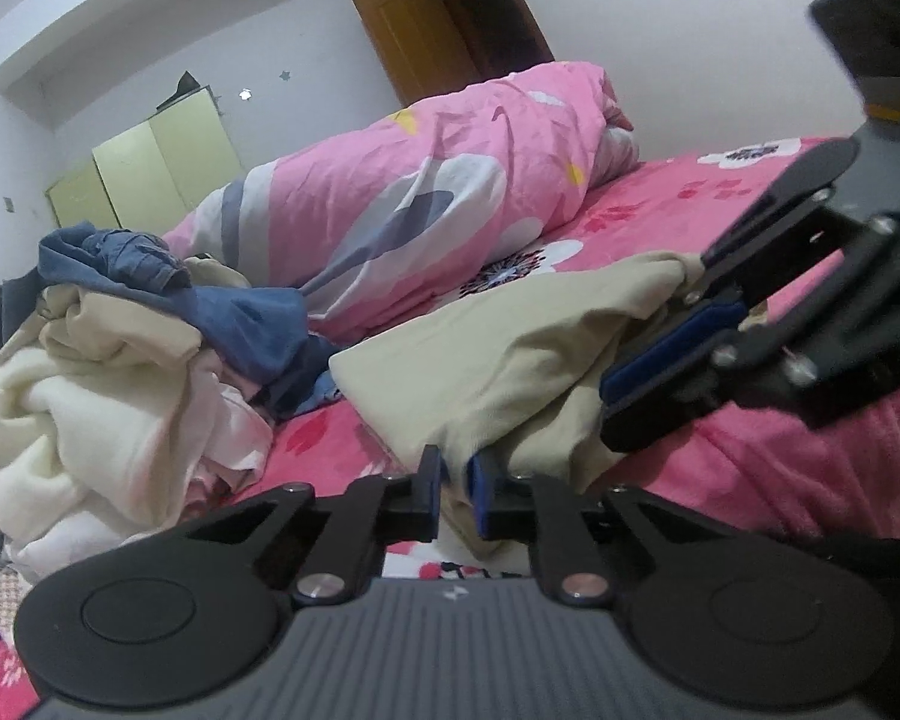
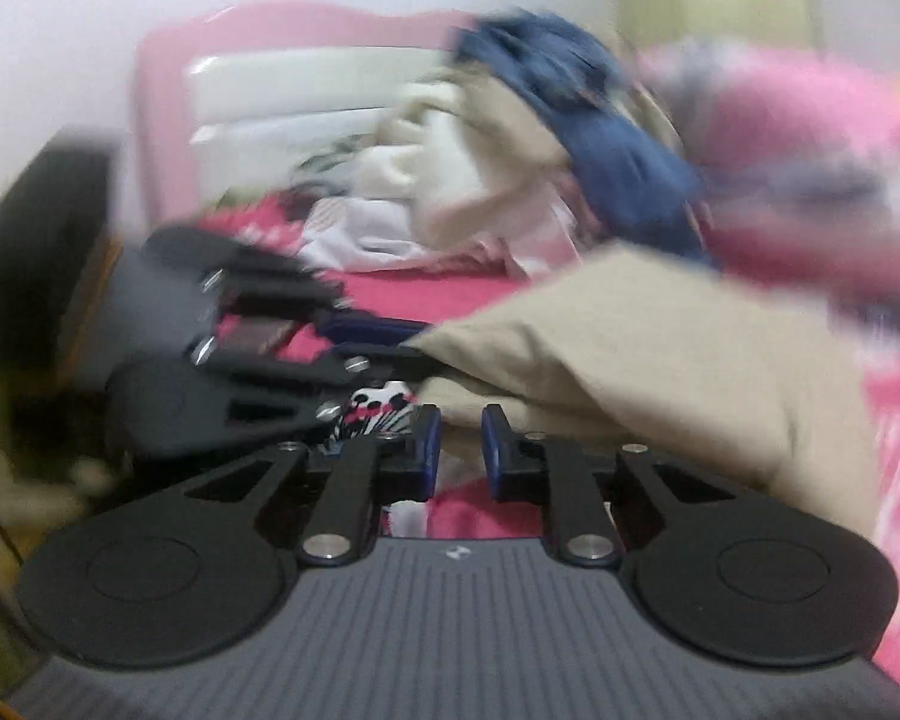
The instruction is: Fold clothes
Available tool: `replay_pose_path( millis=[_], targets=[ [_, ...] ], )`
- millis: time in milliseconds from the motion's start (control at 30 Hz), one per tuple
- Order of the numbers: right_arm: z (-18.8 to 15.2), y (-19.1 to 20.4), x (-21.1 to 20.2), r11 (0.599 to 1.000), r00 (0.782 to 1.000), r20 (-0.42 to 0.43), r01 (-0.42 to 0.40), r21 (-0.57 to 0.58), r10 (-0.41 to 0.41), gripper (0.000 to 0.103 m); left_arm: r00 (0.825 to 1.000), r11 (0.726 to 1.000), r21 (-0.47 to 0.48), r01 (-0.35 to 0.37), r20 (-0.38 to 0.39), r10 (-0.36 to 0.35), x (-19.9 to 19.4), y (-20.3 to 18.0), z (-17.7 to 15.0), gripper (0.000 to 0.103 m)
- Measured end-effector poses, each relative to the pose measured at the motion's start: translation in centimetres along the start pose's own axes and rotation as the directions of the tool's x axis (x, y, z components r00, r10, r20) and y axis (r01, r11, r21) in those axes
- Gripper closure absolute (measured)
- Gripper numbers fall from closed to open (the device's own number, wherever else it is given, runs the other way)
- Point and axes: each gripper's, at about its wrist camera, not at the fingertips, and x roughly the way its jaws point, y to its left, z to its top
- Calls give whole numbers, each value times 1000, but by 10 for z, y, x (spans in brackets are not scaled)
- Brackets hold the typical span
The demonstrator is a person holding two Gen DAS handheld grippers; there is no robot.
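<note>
The beige garment (image 1: 498,360) lies rumpled on the pink floral bedsheet (image 1: 660,204), right of a heap of cream and blue clothes (image 1: 150,348). The left gripper (image 1: 453,480) pinches its near hem, the 2 fingers almost closed on the cloth. The right gripper (image 2: 456,438) likewise grips another edge of the beige fabric, though that view is blurred.

Heaped clothes pile (image 1: 120,372) left, rolled pink quilt (image 1: 414,192) behind, bare pink sheet (image 1: 780,468) between and right.
</note>
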Motion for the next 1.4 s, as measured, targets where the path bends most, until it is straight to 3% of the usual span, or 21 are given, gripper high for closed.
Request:
replay_pose_path(
  millis=[167, 333, 467, 667, 700, 733, 833, 967, 1067, 1233, 1400],
  targets=[
    [-2, 28, 9, 949, 997, 35, 73, -308, -66, 89, 1000, 1000, -4, 22, 7, -22, 0, 4, 0, 93],
    [-7, 34, 19, 890, 995, 27, 95, -446, -92, 87, 1000, 1000, -2, 24, 6, -24, 1, 4, 1, 93],
    [-12, 38, 23, 844, 995, 23, 92, -528, -94, 76, 1000, 1000, -9, 25, 6, -25, 1, 4, 3, 94],
    [-11, 34, 27, 834, 995, 27, 94, -544, -94, 77, 1000, 1000, -11, 27, 0, -27, 1, 5, 5, 94],
    [-10, 32, 28, 845, 995, 30, 96, -526, -95, 81, 1000, 1000, -12, 26, -2, -26, 1, 5, 5, 94],
    [-8, 30, 28, 856, 995, 32, 98, -508, -95, 92, 1000, 1000, -12, 28, -8, -28, 2, 5, 5, 94],
    [-4, 23, 29, 885, 994, 39, 105, -453, -98, 97, 999, 999, -17, 33, -28, -34, 4, 5, 3, 91],
    [-9, 25, 33, 881, 994, 32, 109, -460, -106, 98, 998, 999, -35, 41, -52, -43, 7, 4, 2, 93],
    [-13, 28, 37, 875, 993, 31, 112, -471, -110, 99, 999, 998, -55, 27, -27, -29, 2, 4, 5, 98],
    [-6, 21, 43, 899, 986, 72, 170, -403, -154, 101, 1000, 995, -94, 15, 2, -14, -4, 6, 11, 100],
    [-4, 20, 47, 891, 974, 115, 223, -396, -193, 102, 1000, 997, -79, 10, 18, -8, -7, 4, 14, 100]
  ],
)
